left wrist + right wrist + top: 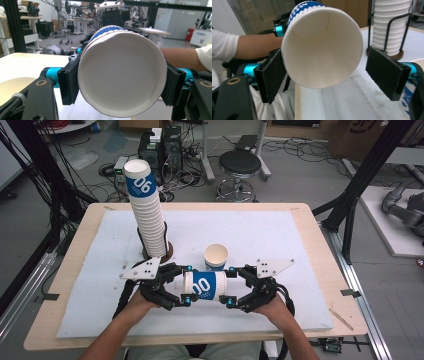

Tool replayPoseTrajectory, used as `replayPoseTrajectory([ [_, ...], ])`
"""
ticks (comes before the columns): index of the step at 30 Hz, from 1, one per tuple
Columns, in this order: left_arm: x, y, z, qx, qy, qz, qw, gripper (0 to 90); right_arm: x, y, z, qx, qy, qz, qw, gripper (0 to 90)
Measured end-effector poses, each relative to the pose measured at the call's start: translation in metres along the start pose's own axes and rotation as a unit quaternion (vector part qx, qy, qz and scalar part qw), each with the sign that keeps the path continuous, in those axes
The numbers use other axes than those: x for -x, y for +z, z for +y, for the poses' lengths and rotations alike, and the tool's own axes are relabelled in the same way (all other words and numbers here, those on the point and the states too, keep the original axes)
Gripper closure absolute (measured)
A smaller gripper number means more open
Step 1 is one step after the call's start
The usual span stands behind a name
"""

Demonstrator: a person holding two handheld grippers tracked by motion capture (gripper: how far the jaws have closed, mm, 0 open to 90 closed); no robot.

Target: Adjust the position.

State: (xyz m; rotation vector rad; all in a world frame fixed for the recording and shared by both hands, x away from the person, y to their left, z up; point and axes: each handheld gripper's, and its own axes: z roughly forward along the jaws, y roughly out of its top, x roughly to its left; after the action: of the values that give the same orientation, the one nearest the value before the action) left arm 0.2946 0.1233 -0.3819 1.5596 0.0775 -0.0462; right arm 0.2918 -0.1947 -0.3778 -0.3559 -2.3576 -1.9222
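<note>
While the paper cup (204, 286) lies on its side in the air just above the worktop (280, 245), its long axis runs straight across between the two hands, base toward the person's left and open mouth toward the right. The left gripper (186, 284) has its jaws narrowed onto the base end: in the left gripper view the pads (68, 83) press both flanks of the cup (122, 72), whose flat white bottom faces that camera. The right gripper (231, 286) stands at the mouth end with its jaws wide; in the right gripper view the near pad (272, 75) sits beside or perhaps just touching the rim of the cup (322, 47), while the far pad (387, 72) is plainly apart from it, so this gripper holds nothing. The coming move, judged from this, turns on that shared axis: the cup sits directly ahead of the right jaws, mouth first, and the right hand is the one placed to close on or draw along it while the left hand bears the weight. A second cup (216, 257) stands upright on the worktop just behind the held one, and a tall leaning stack of cups (147, 212) in its wire holder stands farther back on the left.
</note>
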Motion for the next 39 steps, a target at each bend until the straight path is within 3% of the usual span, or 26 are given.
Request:
replayPoseTrajectory([
  [8,0.001,0.003,-0.001,0.001,0.002,-0.010,1.0000,29.7,-0.001,0.007,-0.002,0.000,0.010,0.022,0.9997,16.6],
  [10,0.001,0.004,-0.002,0.000,0.001,-0.010,1.0000,29.7,-0.001,0.008,-0.002,-0.001,0.005,0.026,0.9996,20.8],
  [17,0.001,0.003,-0.003,0.003,0.011,-0.003,0.9999,30.3,0.000,0.005,-0.001,0.017,0.001,0.027,0.9995,26.8],
  [23,0.004,0.004,-0.003,-0.013,0.021,0.006,0.9997,30.3,0.001,0.002,-0.001,0.014,-0.005,0.028,0.9995,30.5],
  [26,0.005,0.008,-0.004,-0.035,0.014,0.013,0.9992,18.7,0.001,0.000,0.000,0.023,-0.008,0.036,0.9991,31.8],
  [28,0.006,0.008,-0.003,-0.043,0.008,0.017,0.9989,14.8,0.000,-0.001,0.001,0.018,-0.015,0.030,0.9993,31.9],
  [33,0.003,-0.001,0.000,-0.060,-0.005,0.036,0.9975,14.5,0.000,-0.007,0.005,0.006,-0.025,0.021,0.9995,31.9],
  [39,0.003,-0.015,0.008,-0.070,0.002,0.051,0.9962,14.5,0.002,-0.011,0.014,-0.032,-0.035,-0.004,0.9989,31.6],
])
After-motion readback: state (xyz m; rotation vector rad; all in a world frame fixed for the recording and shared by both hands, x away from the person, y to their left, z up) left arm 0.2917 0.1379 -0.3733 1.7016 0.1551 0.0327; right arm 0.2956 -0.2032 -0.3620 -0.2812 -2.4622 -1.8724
